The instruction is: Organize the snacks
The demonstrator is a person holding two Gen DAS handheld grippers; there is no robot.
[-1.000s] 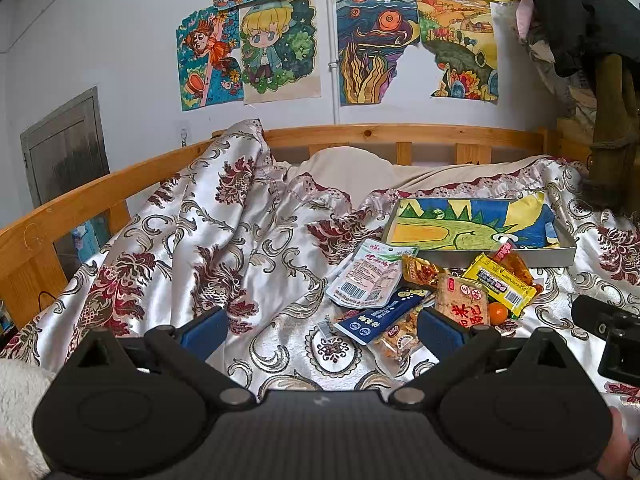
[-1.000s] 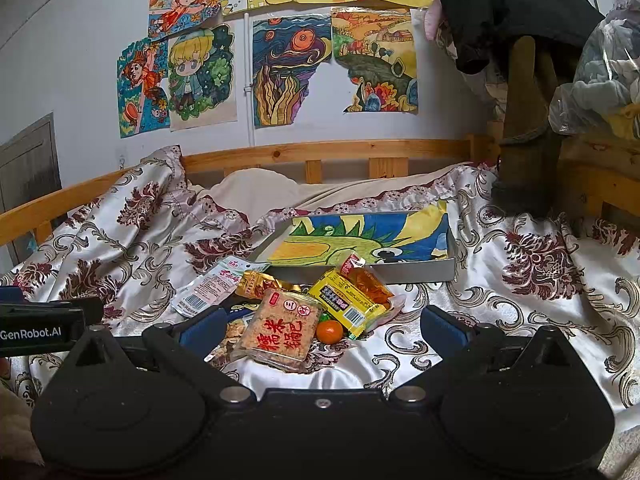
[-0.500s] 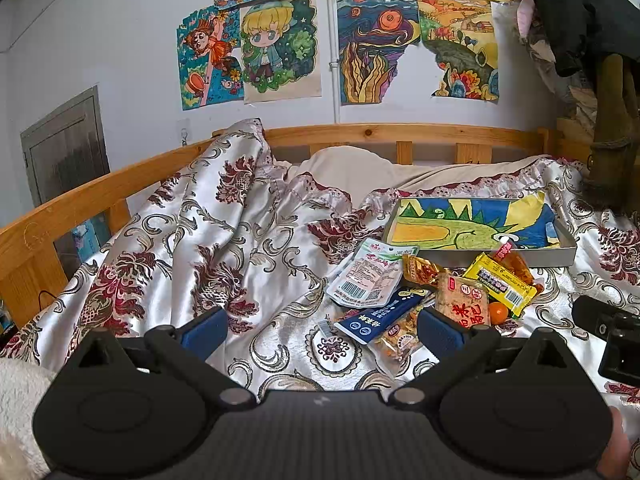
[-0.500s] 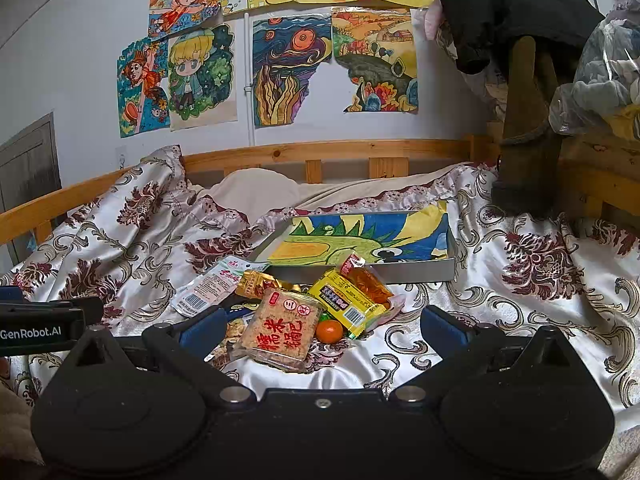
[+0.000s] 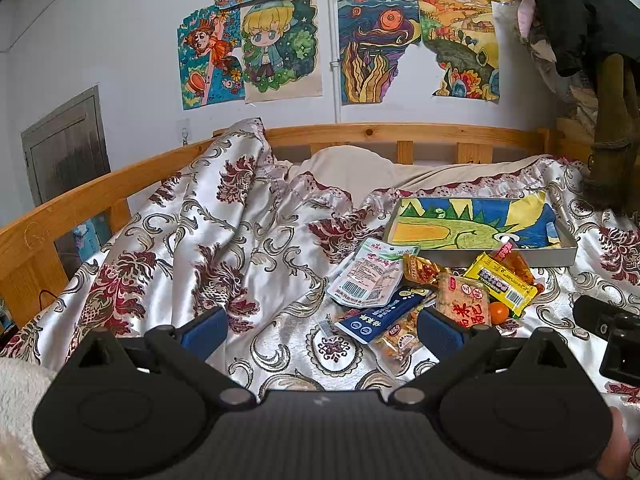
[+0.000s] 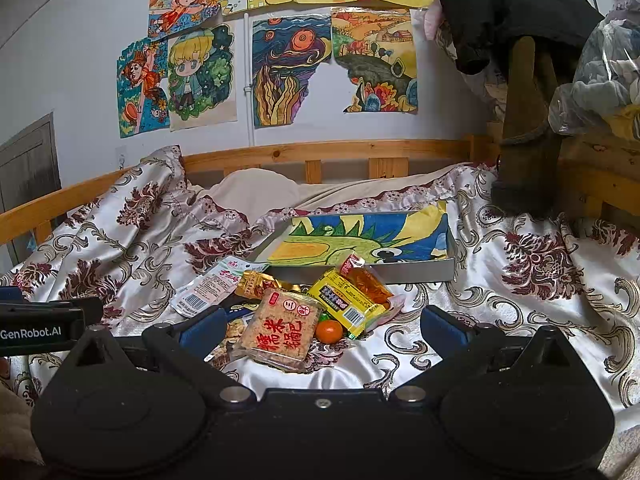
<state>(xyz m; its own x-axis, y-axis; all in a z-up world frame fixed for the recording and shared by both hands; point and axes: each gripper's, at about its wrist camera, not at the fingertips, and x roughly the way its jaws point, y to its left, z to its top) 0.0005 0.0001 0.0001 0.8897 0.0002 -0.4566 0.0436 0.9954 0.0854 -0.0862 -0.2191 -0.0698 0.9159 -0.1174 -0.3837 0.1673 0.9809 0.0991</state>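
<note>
A pile of snack packets lies on the patterned bedspread before a shallow grey tray (image 5: 570, 250) (image 6: 451, 248) lined with a dinosaur drawing. The pile holds a white packet (image 5: 366, 276) (image 6: 208, 289), a blue packet (image 5: 380, 314), a rice-cracker pack with red characters (image 5: 462, 304) (image 6: 282, 330), a yellow packet (image 5: 500, 282) (image 6: 346, 300), an orange packet (image 6: 366, 278) and a small orange ball (image 5: 499, 313) (image 6: 329, 331). My left gripper (image 5: 322, 326) is open and empty, left of the pile. My right gripper (image 6: 322, 324) is open and empty, with the cracker pack between its fingers' line of sight.
A wooden bed rail (image 5: 360, 134) runs behind and along the left. A pillow (image 5: 344, 168) lies at the back. Dark clothes hang on a post (image 6: 524, 120) at the right. Bunched bedspread folds (image 5: 240, 184) rise at the left.
</note>
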